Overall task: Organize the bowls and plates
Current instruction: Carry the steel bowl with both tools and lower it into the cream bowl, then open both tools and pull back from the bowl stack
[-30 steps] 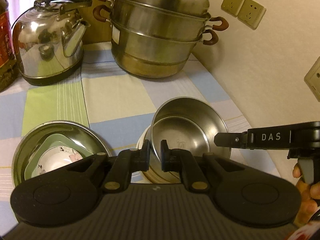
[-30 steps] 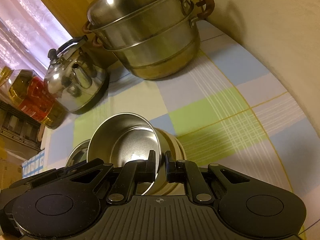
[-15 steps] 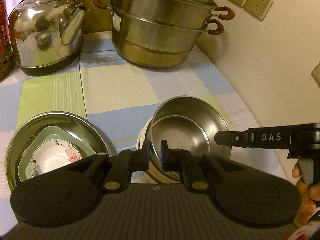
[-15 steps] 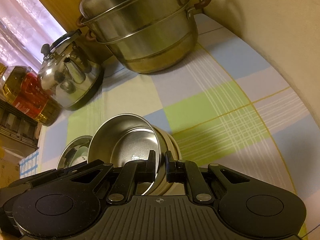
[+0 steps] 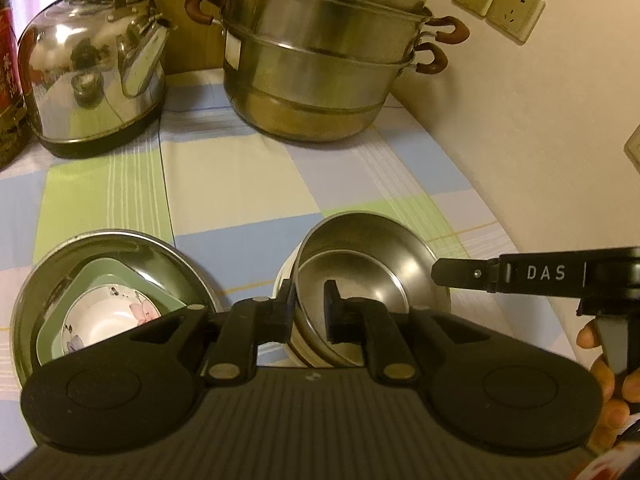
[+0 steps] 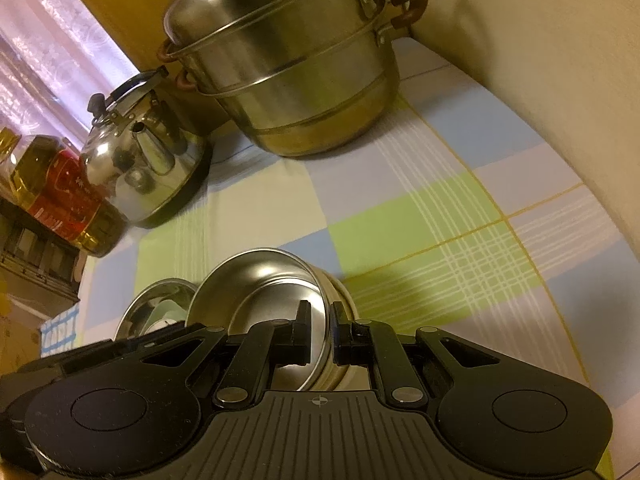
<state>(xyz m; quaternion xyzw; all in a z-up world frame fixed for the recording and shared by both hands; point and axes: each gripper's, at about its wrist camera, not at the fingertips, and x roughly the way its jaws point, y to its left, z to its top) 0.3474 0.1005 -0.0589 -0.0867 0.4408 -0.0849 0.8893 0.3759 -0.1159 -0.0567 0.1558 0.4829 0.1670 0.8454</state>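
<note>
A steel bowl (image 5: 360,256) sits tilted on a stack of pale plates (image 5: 294,344) on the checked cloth. My left gripper (image 5: 308,312) grips its near-left rim, one finger inside, one outside. My right gripper (image 6: 322,334) is shut on the bowl's (image 6: 260,280) right rim; its finger (image 5: 460,274) shows from the side in the left wrist view. To the left a wide steel dish (image 5: 160,256) holds a green dish (image 5: 120,276) with a flowered white bowl (image 5: 104,316) inside; this dish also shows in the right wrist view (image 6: 152,304).
A large stacked steel steamer pot (image 5: 320,68) and a steel kettle (image 5: 92,76) stand at the back. An oil bottle (image 6: 60,192) is at far left. The wall (image 5: 540,140) with sockets runs close along the right.
Both grippers have pulled back and risen slightly while holding the steel bowl by its rim; the left fingers have spread a little around the rim. The bowl stays tilted on the plates.
</note>
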